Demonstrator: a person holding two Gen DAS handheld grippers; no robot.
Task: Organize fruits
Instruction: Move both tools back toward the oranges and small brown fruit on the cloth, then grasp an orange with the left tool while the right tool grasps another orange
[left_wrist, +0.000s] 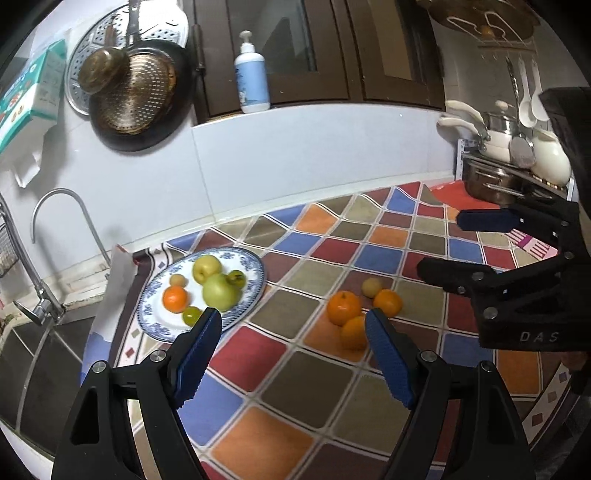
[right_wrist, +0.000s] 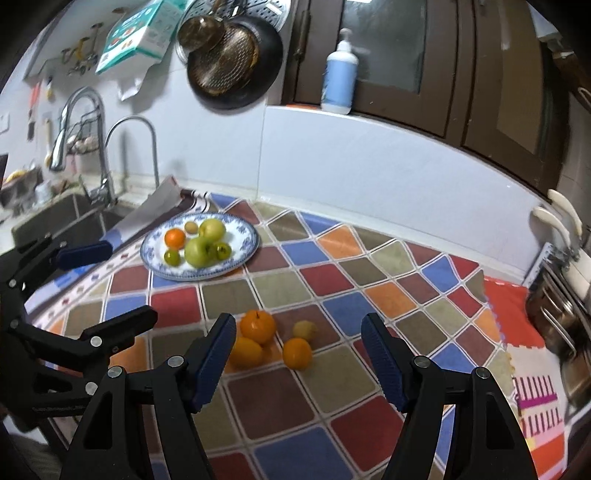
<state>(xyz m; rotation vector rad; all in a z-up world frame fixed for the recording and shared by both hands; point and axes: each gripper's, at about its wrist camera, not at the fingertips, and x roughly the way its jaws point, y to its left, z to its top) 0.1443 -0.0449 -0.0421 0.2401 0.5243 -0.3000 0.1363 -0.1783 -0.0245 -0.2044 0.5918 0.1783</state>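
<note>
We hold the left hand-held gripper (left_wrist: 293, 325) and the right hand-held gripper (right_wrist: 298, 332) with jaws spread wide and nothing between the pads. On the desk's checkered cloth (right_wrist: 369, 266), three oranges (right_wrist: 257, 326) and a small yellow fruit (right_wrist: 305, 329) sit clustered just beyond our right fingertips. The blue-patterned plate (left_wrist: 255, 266) near the sink carries green apples (left_wrist: 219, 292), an orange and smaller fruits.

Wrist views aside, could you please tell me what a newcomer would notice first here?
Probably the bright checkered cloth covering the counter. Next, the blue-and-white plate of green and orange fruit near the sink, and the loose oranges on the cloth in front of the open right gripper.
</note>
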